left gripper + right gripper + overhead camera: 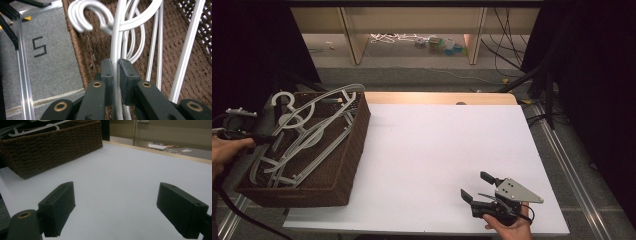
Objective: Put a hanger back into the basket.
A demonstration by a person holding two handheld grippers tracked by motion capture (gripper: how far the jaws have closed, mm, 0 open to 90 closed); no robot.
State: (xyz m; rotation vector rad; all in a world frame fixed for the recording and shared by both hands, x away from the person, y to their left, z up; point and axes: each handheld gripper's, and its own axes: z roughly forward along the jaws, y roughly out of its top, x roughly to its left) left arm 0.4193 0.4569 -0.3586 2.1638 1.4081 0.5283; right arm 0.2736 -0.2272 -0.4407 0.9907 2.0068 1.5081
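Several white plastic hangers [307,132] lie tangled in a brown wicker basket [354,145] at the table's left end. Coming in over the basket's left rim, my left gripper [268,139] is shut on one hanger. In the left gripper view, its pads [107,72] pinch the thin white arm of that hanger [117,37] just below the curled hooks [82,15]. My right gripper [472,183] rests low near the front edge of the white table, right of centre. Its jaws stand wide open with nothing between them [117,195]. It faces the basket [50,152].
The white tabletop [437,145] stretches between the basket and the right gripper. Grey floor with a metal rail [23,75] lies just left of the basket. Beyond the table are shelf legs [354,35] and loose cables [507,55].
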